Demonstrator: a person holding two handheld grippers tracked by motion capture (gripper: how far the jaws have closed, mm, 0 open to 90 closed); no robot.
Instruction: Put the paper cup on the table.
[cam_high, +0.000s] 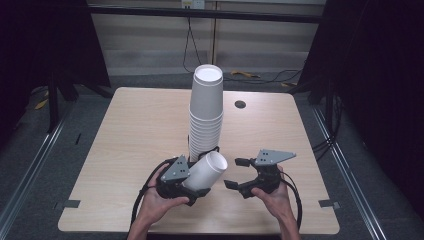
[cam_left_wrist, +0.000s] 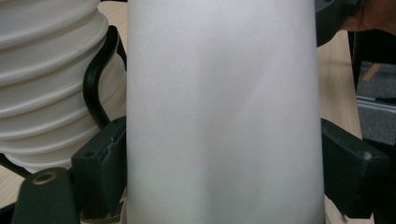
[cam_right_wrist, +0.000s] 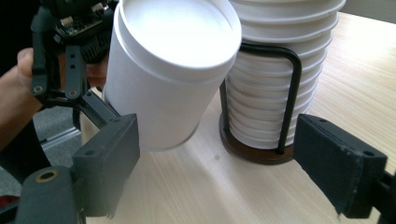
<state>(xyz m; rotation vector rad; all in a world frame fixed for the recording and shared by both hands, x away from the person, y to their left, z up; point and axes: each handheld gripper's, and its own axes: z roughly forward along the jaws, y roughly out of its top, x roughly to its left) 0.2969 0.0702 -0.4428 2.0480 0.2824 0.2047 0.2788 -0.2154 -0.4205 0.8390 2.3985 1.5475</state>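
A tall stack of upturned white paper cups (cam_high: 206, 112) stands mid-table in a black wire holder (cam_right_wrist: 292, 93) with a round brown base (cam_right_wrist: 252, 151). My left gripper (cam_high: 200, 179) is shut on a single white cup (cam_high: 207, 170), tilted just in front of the stack's foot with its closed end pointing up and right. In the left gripper view that cup (cam_left_wrist: 224, 116) sits between both black jaws, with the stack (cam_left_wrist: 51, 84) at the left. My right gripper (cam_high: 237, 173) stands open to the right of the cup, nothing between its pads. Ahead of it are the held cup (cam_right_wrist: 168, 79) and the stack (cam_right_wrist: 275, 65).
The wooden table (cam_high: 130, 135) has a round cable hole (cam_high: 240, 104) behind and right of the stack. Small tape marks (cam_high: 70, 204) sit near its front corners. Cables (cam_high: 260, 76) lie on the floor beyond the far edge, and dark curtains flank both sides.
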